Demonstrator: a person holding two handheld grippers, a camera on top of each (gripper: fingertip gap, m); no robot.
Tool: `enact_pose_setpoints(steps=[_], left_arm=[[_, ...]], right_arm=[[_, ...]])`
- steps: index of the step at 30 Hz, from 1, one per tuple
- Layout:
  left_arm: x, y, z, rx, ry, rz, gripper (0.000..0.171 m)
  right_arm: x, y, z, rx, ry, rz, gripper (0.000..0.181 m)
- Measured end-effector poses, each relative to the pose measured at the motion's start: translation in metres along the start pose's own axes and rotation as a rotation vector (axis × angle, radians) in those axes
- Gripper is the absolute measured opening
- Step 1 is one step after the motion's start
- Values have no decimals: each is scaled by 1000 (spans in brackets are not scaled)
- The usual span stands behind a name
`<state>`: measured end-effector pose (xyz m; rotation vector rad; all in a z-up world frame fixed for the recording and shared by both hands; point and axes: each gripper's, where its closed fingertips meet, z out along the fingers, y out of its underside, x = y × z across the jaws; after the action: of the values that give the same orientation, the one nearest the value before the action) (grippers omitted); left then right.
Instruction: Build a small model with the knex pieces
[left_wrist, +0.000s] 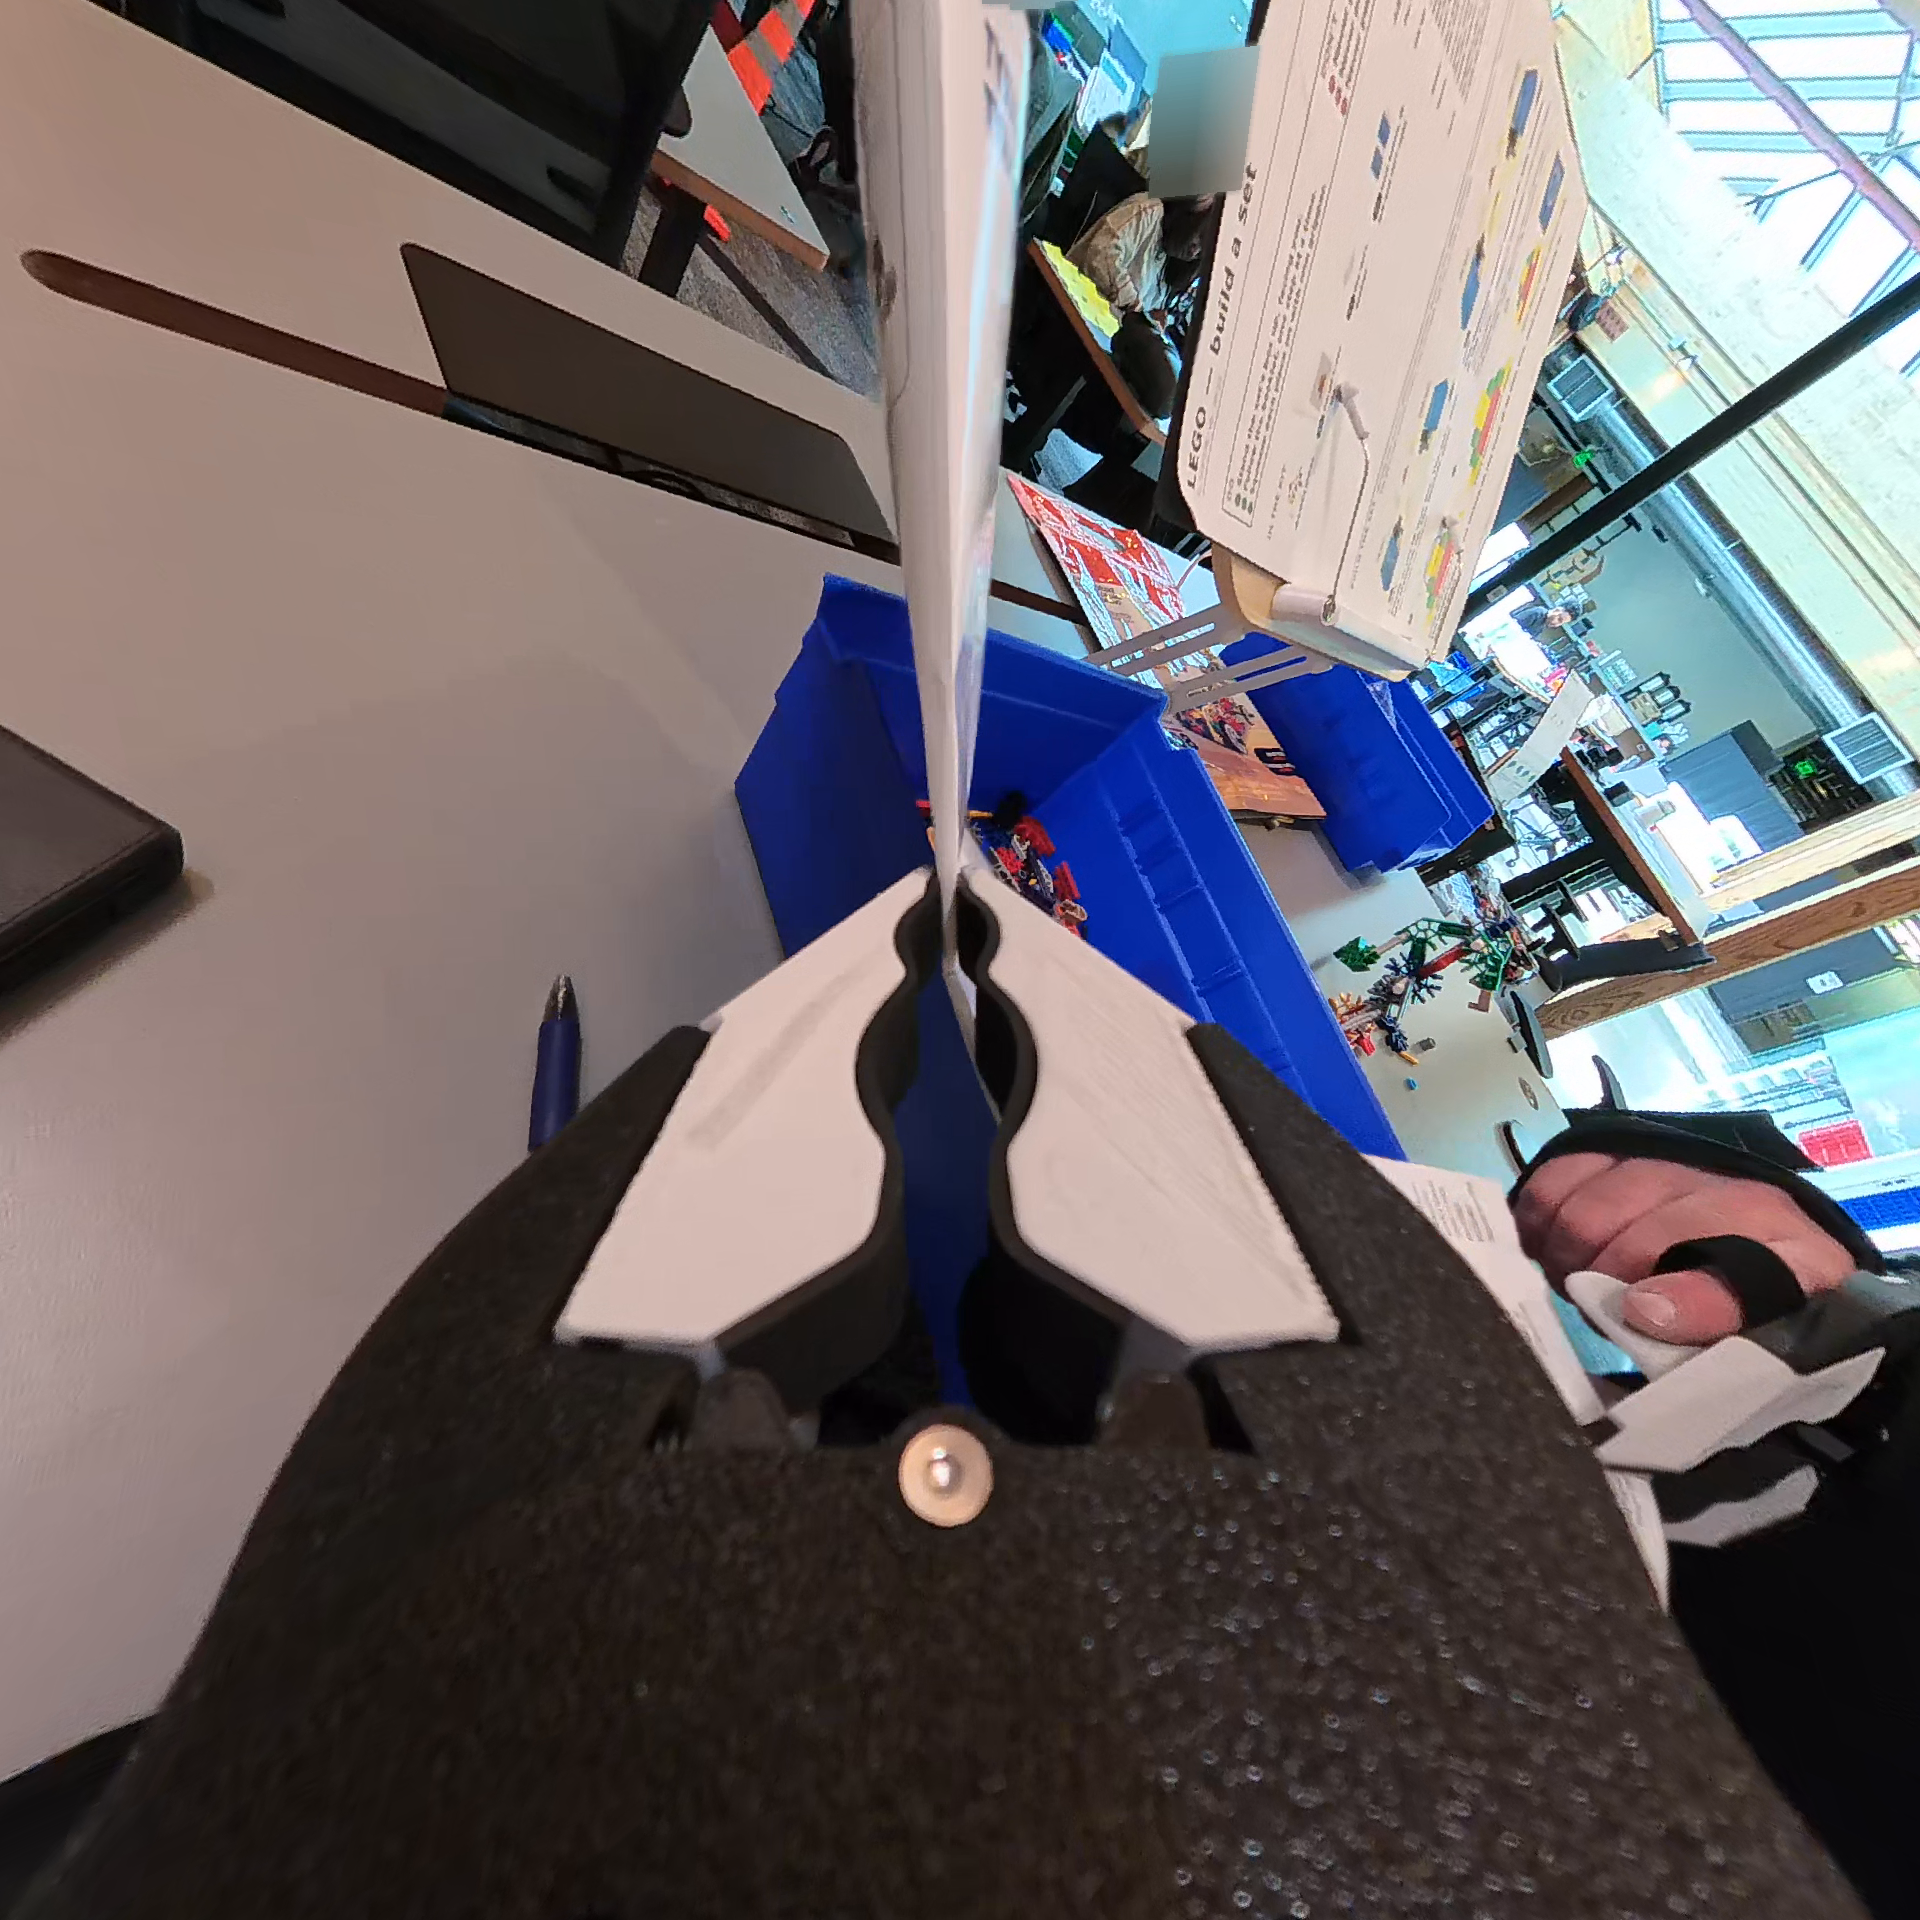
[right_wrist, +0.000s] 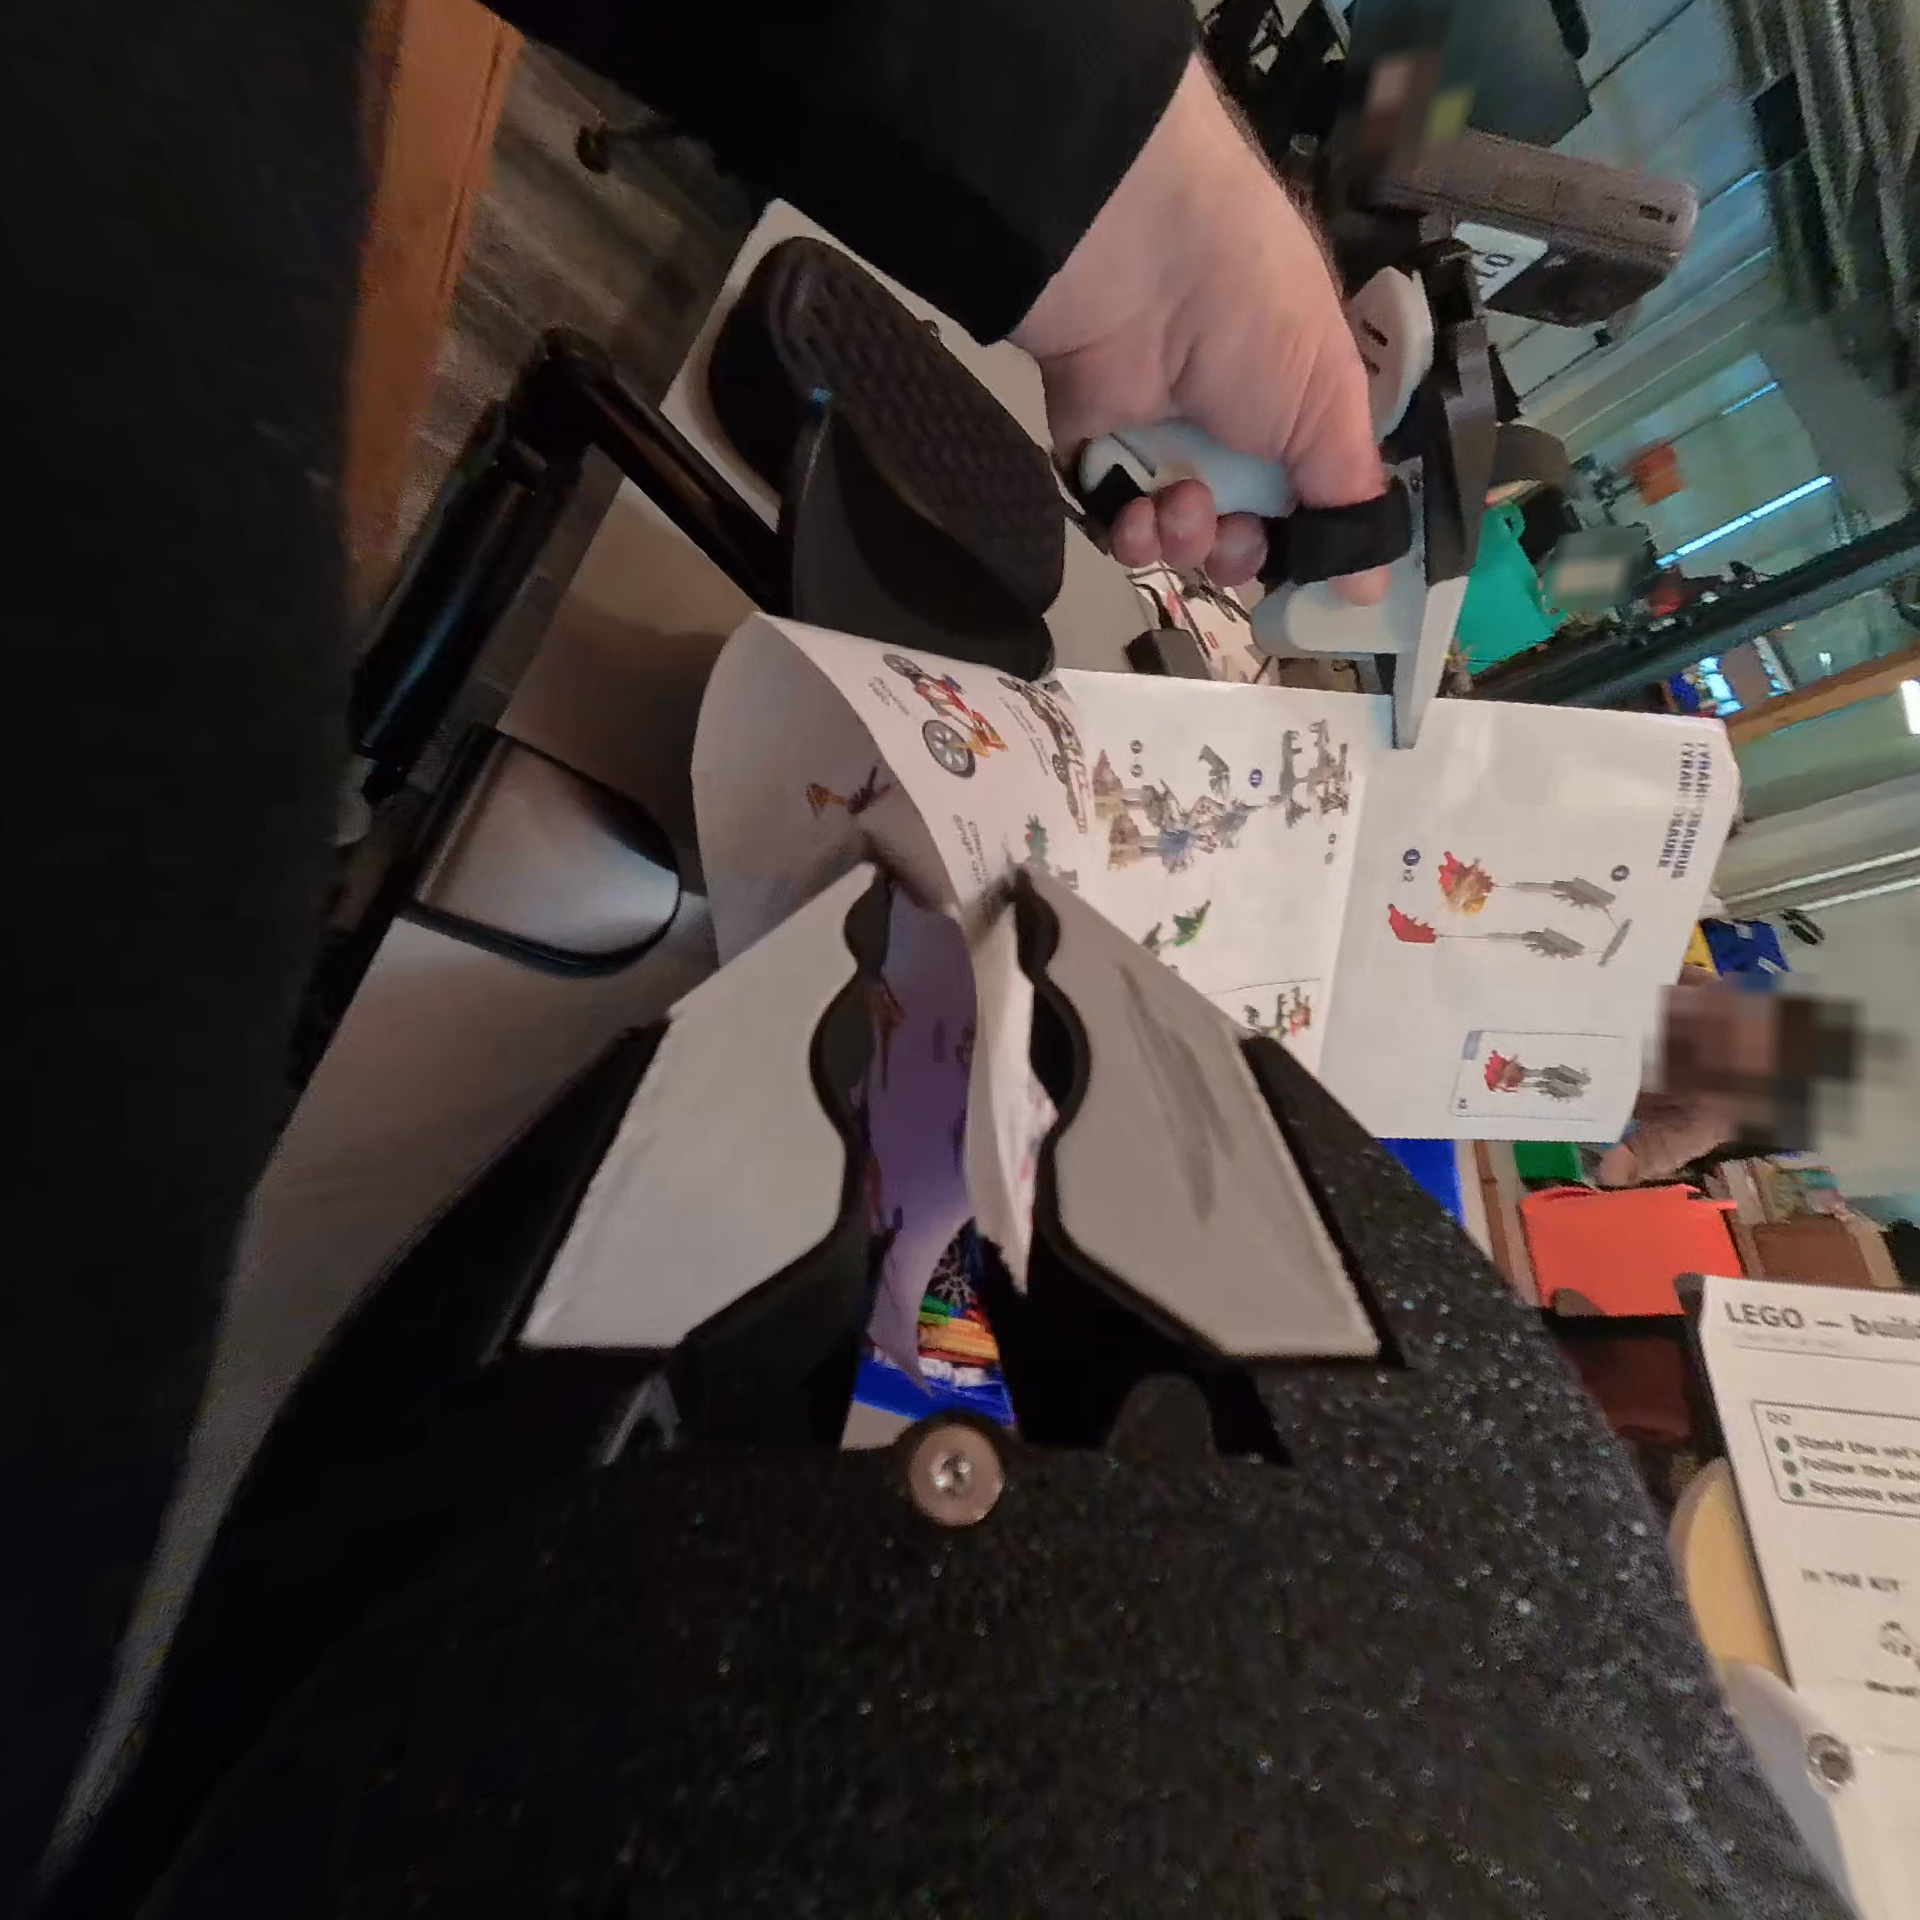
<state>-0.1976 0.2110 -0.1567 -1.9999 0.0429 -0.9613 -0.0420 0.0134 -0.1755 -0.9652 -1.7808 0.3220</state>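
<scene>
both grippers pinch one printed booklet (right_wrist: 1351, 883) held up in the air: the left gripper (left_wrist: 951, 894) clenched on its far edge, the right gripper (right_wrist: 951, 894) on a curled near page, above a blue bin (left_wrist: 1143, 810) on the table (left_wrist: 416, 727).

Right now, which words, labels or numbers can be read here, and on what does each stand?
I do not copy writing; these things bear it.
Open booklet in both pairs of jaws: heading and step numbers, legible.
White card on a stand: heading legible, small lines blurred.
Red sheet behind the blue bin: too blurred.
</scene>
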Motion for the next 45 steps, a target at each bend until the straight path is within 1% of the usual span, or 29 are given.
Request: enact_pose_setpoints(steps=[2, 5, 7, 9, 12, 15, 17, 19, 22, 25, 28, 30, 31, 33, 35, 36, 40, 41, 43, 44, 45], left_arm=[[1, -2, 1, 3, 4, 3, 0], [0, -4, 1, 2, 0, 6, 0], [1, -8, 1, 13, 8, 0, 0], [1, -12, 1, 20, 13, -4, 0], [3, -21, -1, 40, 16, -9, 0], [2, -32, -3, 60, 5, -7, 0], [0, -42, -6, 90, -25, 2, 0], [-4, -51, -10, 126, -51, 4, 0], [-9, -63, -15, 170, -79, 3, 0], [-5, -69, -13, 187, -79, 23, 0], [-1, -71, -10, 207, -80, 23, 0], [-1, -75, -12, 239, -81, 13, 0], [-2, -77, -14, 257, -82, 3, 0], [-4, -79, -17, 279, -88, -12, 0], [-9, -80, -21, 314, -92, -43, 0], [-11, -80, -23, 332, -97, -53, 0], [-16, -78, -24, 357, -109, -78, 0], [-16, -78, -24, 358, -113, -78, 0], [-16, -78, -22, 360, -121, -75, 0], [-17, -80, -23, 372, -127, -76, 0], [-17, -81, -23, 386, -131, -80, 0]], right_arm=[[2, 1, 1, 6, 3, -11, 15], [8, 1, -2, 18, 11, 2, 12], [17, -2, -7, 58, -4, 100, 8], [35, -7, -14, 121, -6, 234, 1], [71, -11, -28, 223, -9, 437, 0], [102, -7, -38, 276, 13, 540, 0], [115, -8, -45, 305, 22, 553, 0], [124, -10, -50, 312, 47, 529, 0], [125, -13, -54, 293, 73, 457, 0], [123, -15, -58, 262, 116, 388, 0], [120, -16, -59, 244, 131, 360, 0], [125, -9, -58, 237, 158, 419, 0], [129, -3, -58, 224, 176, 471, 6], [133, 8, -63, 211, 195, 582, 42], [131, 13, -74, 253, 196, 712, 42], [125, 15, -75, 264, 167, 774, 42], [78, 23, -64, 238, -22, 972, 39], [61, 24, -58, 228, -102, 1034, 35], [29, 22, -47, 218, -275, 1165, 33], [20, 21, -42, 221, -307, 1201, 36], [16, 21, -36, 233, -302, 1229, 40]])
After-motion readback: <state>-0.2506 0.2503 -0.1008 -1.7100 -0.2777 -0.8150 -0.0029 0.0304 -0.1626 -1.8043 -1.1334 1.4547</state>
